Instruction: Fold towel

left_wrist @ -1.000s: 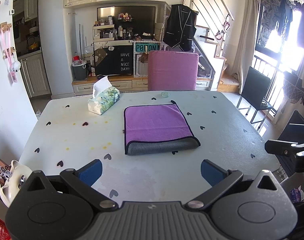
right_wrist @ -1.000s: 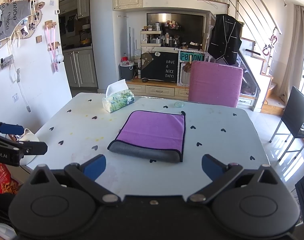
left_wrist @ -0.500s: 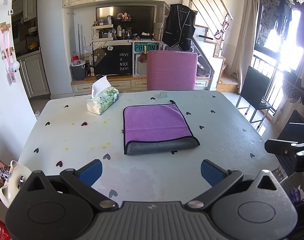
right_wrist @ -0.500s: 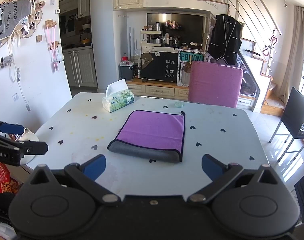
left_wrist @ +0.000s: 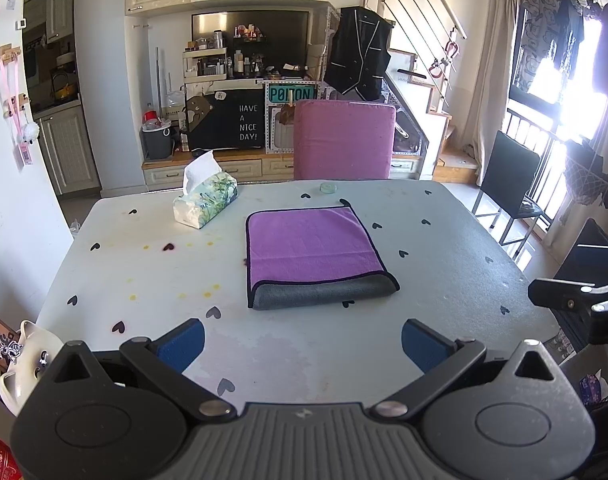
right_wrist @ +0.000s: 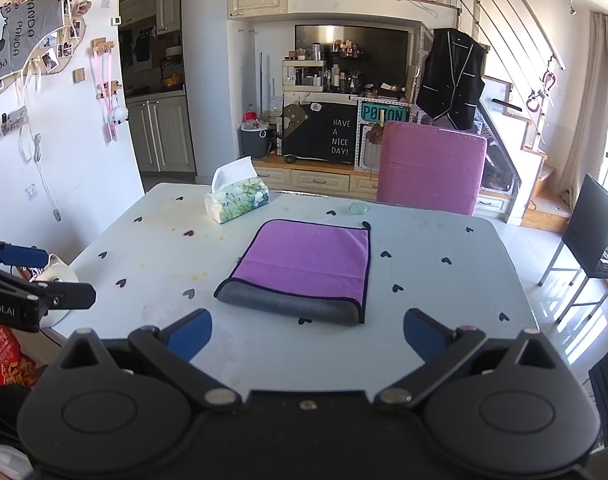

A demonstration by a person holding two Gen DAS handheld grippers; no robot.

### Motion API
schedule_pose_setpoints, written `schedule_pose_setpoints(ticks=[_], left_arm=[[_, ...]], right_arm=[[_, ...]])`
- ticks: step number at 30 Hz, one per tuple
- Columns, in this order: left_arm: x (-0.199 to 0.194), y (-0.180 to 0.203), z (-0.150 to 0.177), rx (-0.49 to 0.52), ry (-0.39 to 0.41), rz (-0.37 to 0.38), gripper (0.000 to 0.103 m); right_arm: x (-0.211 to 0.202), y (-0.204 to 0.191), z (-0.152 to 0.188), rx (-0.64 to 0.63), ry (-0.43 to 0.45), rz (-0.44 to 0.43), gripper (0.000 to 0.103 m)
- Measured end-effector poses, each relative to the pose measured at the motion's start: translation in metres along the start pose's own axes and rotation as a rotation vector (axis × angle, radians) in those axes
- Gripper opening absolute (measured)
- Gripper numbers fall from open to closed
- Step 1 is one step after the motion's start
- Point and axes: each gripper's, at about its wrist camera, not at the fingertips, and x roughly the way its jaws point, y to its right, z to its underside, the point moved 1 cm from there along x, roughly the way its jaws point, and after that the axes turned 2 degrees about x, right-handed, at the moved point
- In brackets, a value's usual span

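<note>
Left wrist view: the left hand-held gripper [left_wrist: 301, 340] hangs over the near edge of the surface [left_wrist: 444, 280] with its blue pads spread wide and nothing between them. The right hand-held gripper [right_wrist: 306, 330] shows the same condition in the right wrist view: pads spread, empty, short of the towel.

The towel [left_wrist: 314, 254] lies flat near the middle of the surface. It is already doubled over: the purple face is up, and a grey band of the reverse side runs along the near edge, where the fold appears to be. Neither hand-held gripper touches it.

Change over the last second: almost none. The towel has not shifted. Both hand-held grippers have held their position, with only a slight drift of viewpoint in the left wrist view. Both were spread a second ago and remain so.

Meaning for the task: one fold appears complete, and the pause suggests either a reset before a second fold or the end of the task. Which applies cannot be determined.

If a second fold is intended, the likely grasp points are the two corners of one side edge, one corner per hand-held gripper.

Other items on the surface: a tissue box [left_wrist: 205, 204] at the far left and a small round disc [left_wrist: 328, 188] at the far edge. Both stand well apart from the towel and should not obstruct a fold.
</note>
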Motion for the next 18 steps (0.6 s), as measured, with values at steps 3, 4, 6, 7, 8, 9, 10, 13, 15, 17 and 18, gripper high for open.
schedule_pose_setpoints(ticks=[3, 4, 6, 7, 8, 9, 10, 13, 15, 17, 18], left_arm=[[0.0, 0.0, 0.0001, 0.0, 0.0, 0.0, 0.103], [0.0, -0.0002, 0.0001, 0.0, 0.0, 0.0, 0.103], [0.0001, 0.0, 0.0002, 0.001, 0.0, 0.0, 0.103], [0.0002, -0.0002, 0.0001, 0.0, 0.0, 0.0, 0.103], [0.0002, -0.0003, 0.0001, 0.0, 0.0, 0.0, 0.103], [0.0003, -0.0002, 0.0002, 0.0, 0.0, -0.001, 0.103], [0.0003, -0.0003, 0.0002, 0.001, 0.0, -0.001, 0.103], [0.0007, -0.0003, 0.0003, 0.001, -0.001, 0.0, 0.103], [0.0007, -0.0005, 0.0003, 0.001, -0.001, 0.001, 0.103], [0.0017, 0.0001, 0.0019, 0.003, -0.004, 0.006, 0.103], [0.0029, 0.0002, 0.0027, 0.005, -0.005, 0.008, 0.103]], right_arm=[[0.0, -0.0001, -0.0001, 0.001, 0.0, 0.001, 0.102], [0.0003, -0.001, 0.0, 0.0, -0.001, 0.001, 0.102], [0.0005, -0.0012, 0.0, -0.001, -0.001, 0.001, 0.102], [0.0005, -0.0012, 0.0, -0.001, -0.001, 0.001, 0.102], [0.0004, -0.0013, 0.0, -0.001, -0.001, 0.001, 0.102], [0.0005, -0.0013, 0.0, -0.001, -0.001, 0.001, 0.102], [0.0005, -0.0012, 0.0, -0.001, -0.002, 0.001, 0.102], [0.0007, -0.0011, 0.0007, -0.001, -0.002, 0.001, 0.102], [0.0009, -0.0008, 0.0012, -0.001, -0.001, 0.001, 0.102], [0.0007, -0.0012, 0.0006, -0.001, -0.002, 0.0, 0.102], [0.0008, -0.0012, 0.0006, -0.001, -0.001, -0.001, 0.102]])
